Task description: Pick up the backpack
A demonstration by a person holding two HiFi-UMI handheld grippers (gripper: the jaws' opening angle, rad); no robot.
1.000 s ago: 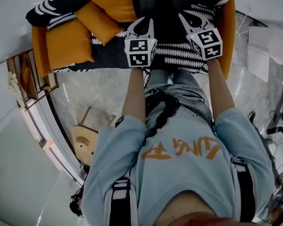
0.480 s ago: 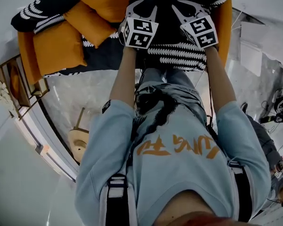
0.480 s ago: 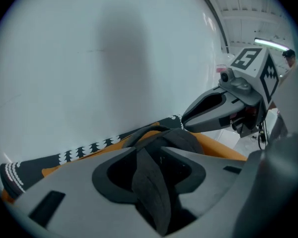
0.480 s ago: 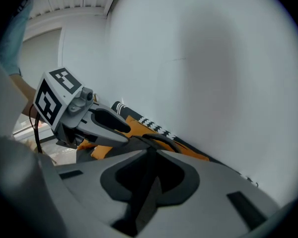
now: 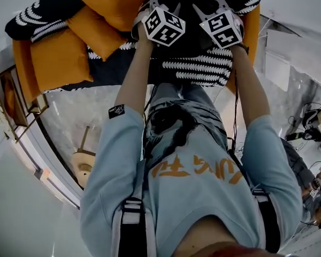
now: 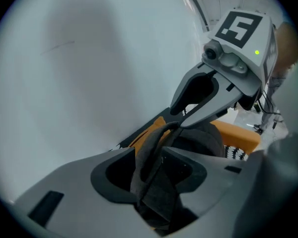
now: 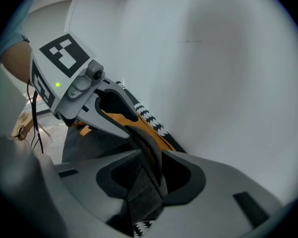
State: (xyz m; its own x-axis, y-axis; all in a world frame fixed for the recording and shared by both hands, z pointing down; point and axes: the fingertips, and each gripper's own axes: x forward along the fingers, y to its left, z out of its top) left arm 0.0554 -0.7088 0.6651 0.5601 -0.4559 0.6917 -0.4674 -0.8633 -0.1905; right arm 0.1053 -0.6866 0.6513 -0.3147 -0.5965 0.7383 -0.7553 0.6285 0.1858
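The dark backpack (image 5: 188, 33) lies on the orange sofa (image 5: 64, 58), largely hidden by both grippers, which sit on its top side by side. My left gripper (image 5: 159, 0) points down at it. In the left gripper view a dark grey strap (image 6: 150, 170) runs between the left gripper (image 6: 156, 148)'s jaws, which have just been opening. My right gripper (image 5: 211, 4) is close beside it. The same kind of strap (image 7: 144, 182) runs between the right gripper (image 7: 149, 157)'s jaws, with a similar gap. Each gripper view shows the other gripper's tips, right (image 6: 176, 125) and left (image 7: 131, 128), at the strap.
Orange cushions (image 5: 99, 28) and a black-and-white patterned throw (image 5: 195, 71) cover the sofa seat. A wooden stool (image 5: 83, 162) stands on the marble floor at lower left. Cables and gear (image 5: 310, 122) lie at the right. A white wall rises behind the sofa.
Both grippers have moved away from the person's body, across the seat edge onto the backpack's top, and have rolled so their marker cubes sit tilted. The left jaws have parted.
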